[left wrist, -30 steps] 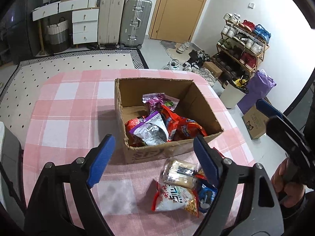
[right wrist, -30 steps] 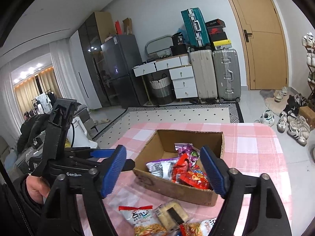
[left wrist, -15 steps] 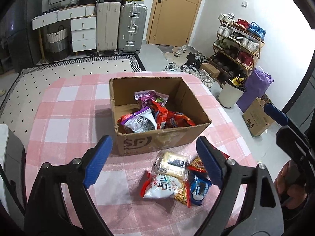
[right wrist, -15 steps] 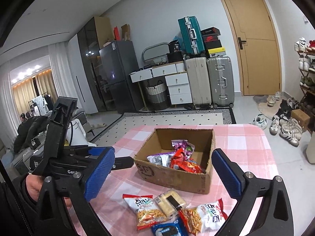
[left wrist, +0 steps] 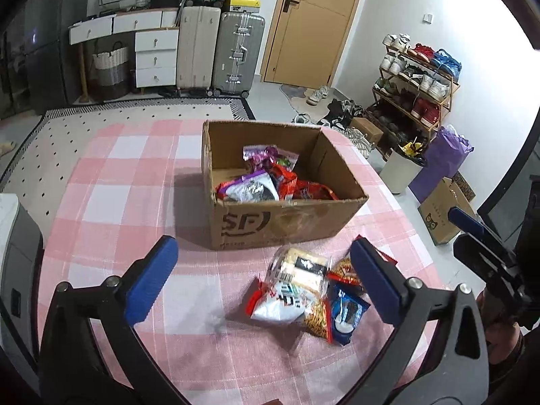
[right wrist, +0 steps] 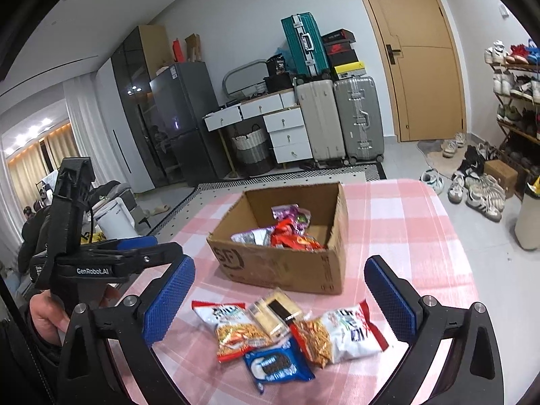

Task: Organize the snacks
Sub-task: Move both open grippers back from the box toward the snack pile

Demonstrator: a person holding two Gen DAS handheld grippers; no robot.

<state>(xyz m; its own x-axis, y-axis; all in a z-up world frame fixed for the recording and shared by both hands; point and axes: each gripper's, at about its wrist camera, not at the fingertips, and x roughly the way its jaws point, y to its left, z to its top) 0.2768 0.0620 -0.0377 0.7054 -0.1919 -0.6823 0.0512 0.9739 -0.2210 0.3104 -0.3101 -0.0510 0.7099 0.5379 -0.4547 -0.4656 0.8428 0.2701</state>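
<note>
Several packets already in the cardboard box (left wrist: 283,222); loose snacks (right wrist: 287,334) remain on worktop (left wrist: 111,202). Both my grippers' fingers (left wrist: 150,281) just opened wide (nothing between them).

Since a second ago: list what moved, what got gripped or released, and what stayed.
Both grippers pulled back from the box, so more of the loose packets now shows in both views. The left gripper and right gripper have just been opening and stand wide, with nothing between the jaws. Nothing was gripped or released. The box, the snacks inside and the packets on the cloth stayed put.
</note>
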